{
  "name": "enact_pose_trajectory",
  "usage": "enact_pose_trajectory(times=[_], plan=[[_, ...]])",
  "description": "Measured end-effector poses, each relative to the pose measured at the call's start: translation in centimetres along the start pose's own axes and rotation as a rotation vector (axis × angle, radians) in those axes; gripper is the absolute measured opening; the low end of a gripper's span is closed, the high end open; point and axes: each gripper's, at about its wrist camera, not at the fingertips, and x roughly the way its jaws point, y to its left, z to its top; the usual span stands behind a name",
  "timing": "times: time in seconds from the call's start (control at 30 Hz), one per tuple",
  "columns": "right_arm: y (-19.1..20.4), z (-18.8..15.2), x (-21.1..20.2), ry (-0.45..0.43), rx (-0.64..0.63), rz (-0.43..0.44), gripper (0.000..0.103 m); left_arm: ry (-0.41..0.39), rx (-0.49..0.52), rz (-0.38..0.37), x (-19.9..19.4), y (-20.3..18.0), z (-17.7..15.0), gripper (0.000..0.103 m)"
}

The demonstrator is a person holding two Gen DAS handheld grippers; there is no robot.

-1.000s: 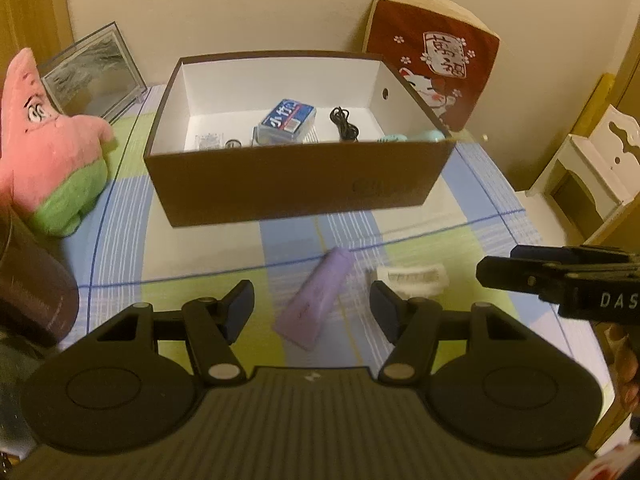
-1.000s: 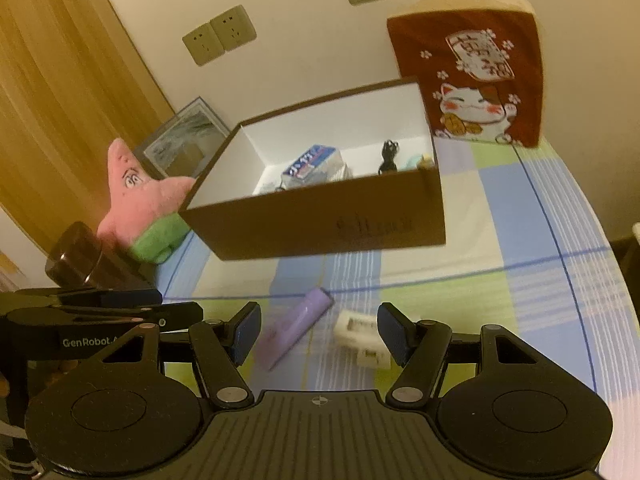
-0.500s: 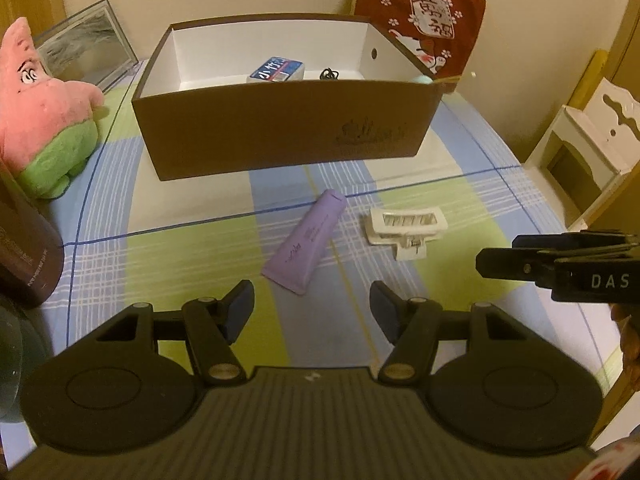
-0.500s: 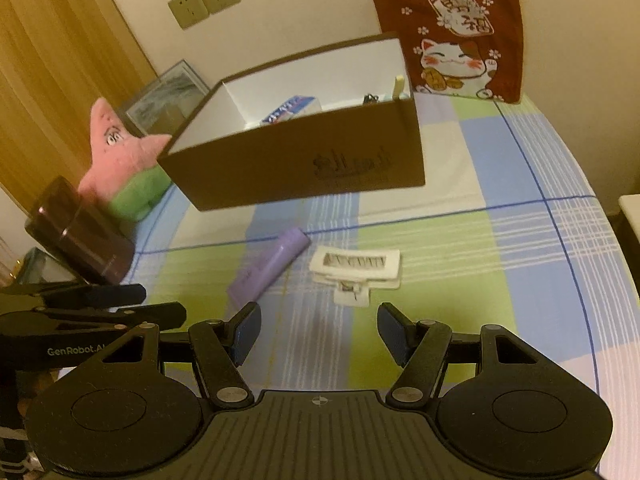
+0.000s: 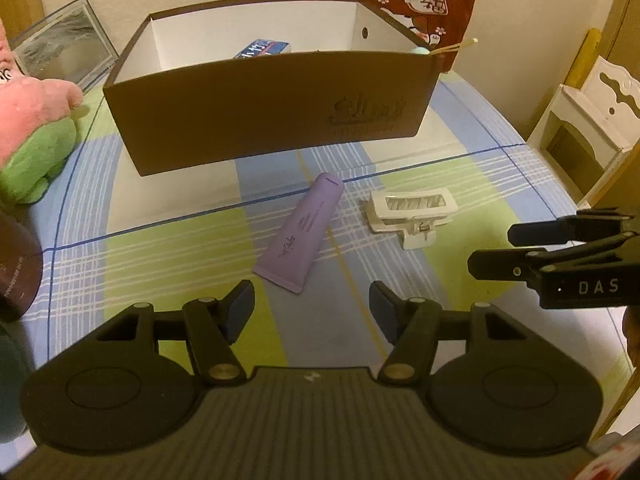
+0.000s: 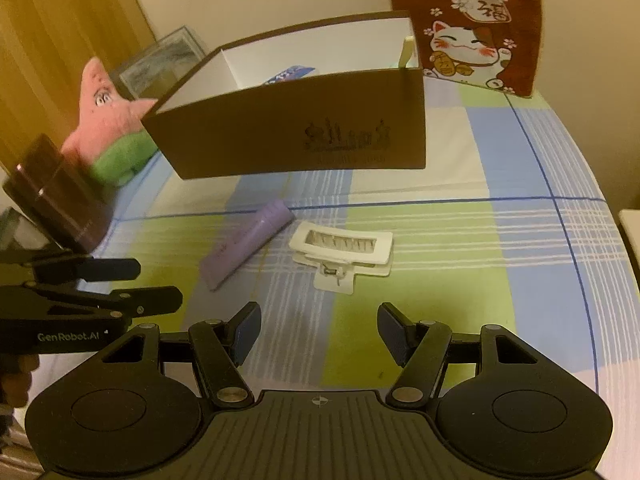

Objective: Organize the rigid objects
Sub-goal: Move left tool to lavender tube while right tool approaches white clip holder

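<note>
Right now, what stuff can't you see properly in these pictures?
- Inside the brown box: in both views its front wall hides the floor; only a blue packet and a pale stick peek over.
- Pink plush toy: cut off by the left view's edge.
- Dark jar: blurred in the right view, cut off in the left.
- Print on the purple tube: too small to read.

Brown matt cardboard box; smooth lilac plastic tube; glossy white plastic hair claw; checked woven cloth cover.
</note>
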Motion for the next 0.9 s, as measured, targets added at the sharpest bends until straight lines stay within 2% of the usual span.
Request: enact_pose_trajectory(times=[0.23, 0.63, 0.77, 0.9], plan=[[-0.6, 1.4, 2.2, -0.011, -0.072, -0.01, 0.064, 0.013, 0.025, -0.012, 2.3, 0.2, 0.9, 0.061], [-1.1, 4.4, 7.0, -0.006, -0.164, 0.025, 0.064, 0.038, 0.094, -0.047, 6.8, 0.7, 2.9, 0.061], [-1.5, 5.1, 8.2, 0.019, -0.15, 0.036, 0.064, 0.045, 0.121, -0.064, 7.9, 0.7, 3.3, 0.052], [-2.0, 5.3, 8.4, 0.045, -0.118, 0.05, 0.064, 0.05, 0.126, -0.058, 9.0, 0.9, 3.8, 0.052]])
